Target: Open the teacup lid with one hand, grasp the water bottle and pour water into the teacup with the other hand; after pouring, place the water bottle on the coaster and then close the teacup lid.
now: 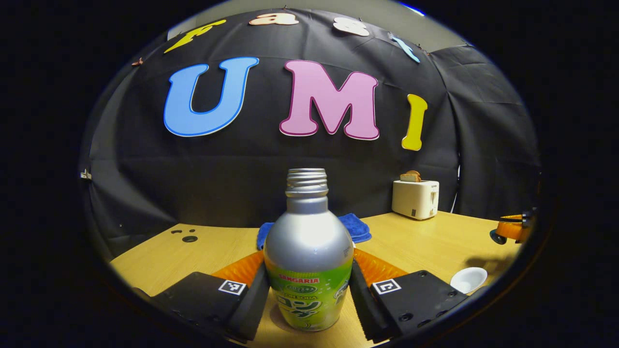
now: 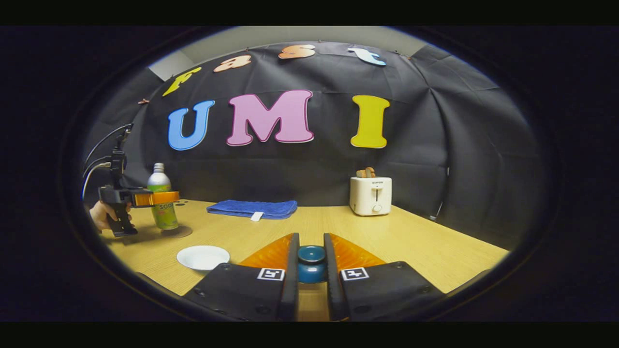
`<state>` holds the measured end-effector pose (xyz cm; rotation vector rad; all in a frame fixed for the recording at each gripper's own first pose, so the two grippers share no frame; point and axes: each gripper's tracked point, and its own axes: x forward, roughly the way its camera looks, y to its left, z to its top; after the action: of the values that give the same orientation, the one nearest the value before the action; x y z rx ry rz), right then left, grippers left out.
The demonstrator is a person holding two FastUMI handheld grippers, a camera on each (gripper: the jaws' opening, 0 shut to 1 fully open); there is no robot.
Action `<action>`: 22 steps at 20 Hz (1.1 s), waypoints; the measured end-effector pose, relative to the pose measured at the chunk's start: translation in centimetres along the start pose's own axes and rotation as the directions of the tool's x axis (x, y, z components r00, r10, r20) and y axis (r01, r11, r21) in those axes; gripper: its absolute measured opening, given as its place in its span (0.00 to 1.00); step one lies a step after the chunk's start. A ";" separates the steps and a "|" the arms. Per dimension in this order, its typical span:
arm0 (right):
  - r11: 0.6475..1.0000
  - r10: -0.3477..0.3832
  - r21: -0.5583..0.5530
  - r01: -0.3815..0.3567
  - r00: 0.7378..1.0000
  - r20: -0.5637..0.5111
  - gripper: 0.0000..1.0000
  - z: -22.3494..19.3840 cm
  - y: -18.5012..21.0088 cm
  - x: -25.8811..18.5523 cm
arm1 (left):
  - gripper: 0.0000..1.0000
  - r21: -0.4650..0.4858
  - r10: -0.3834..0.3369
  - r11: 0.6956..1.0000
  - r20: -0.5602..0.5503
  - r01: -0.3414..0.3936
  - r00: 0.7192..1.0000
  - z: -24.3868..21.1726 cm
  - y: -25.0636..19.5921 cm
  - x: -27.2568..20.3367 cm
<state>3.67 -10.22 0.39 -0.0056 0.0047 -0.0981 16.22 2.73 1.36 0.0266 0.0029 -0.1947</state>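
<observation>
A silver water bottle (image 1: 308, 251) with a green label and an open threaded neck stands upright between the fingers of my left gripper (image 1: 309, 268), which press on both its sides. In the right gripper view this bottle (image 2: 159, 191) rests on or just over a round brown coaster (image 2: 178, 232), with the left gripper (image 2: 162, 198) around its middle and a hand (image 2: 102, 214) behind. My right gripper (image 2: 311, 239) is shut on the blue teacup lid (image 2: 311, 263) above the table. The white teacup (image 2: 203, 257) stands open to the left of it.
A blue folded cloth (image 2: 252, 209) lies at the back of the wooden table (image 2: 416, 241), and a white toaster (image 2: 371, 195) with bread stands at the back right. In the left gripper view, the right gripper (image 1: 510, 228) is at the far right, past the white cup (image 1: 468, 279).
</observation>
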 end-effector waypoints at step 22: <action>1.000 -0.014 0.000 0.014 1.000 0.002 0.28 0.0 -0.1 -0.1 | 0.98 -0.022 -0.014 1.000 -0.135 0.011 0.991 -5.1 0.2 -1.0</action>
<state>3.55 -10.30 0.42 -0.0060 0.0030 -0.1118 15.31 3.25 -3.73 0.0188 0.1399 -0.2053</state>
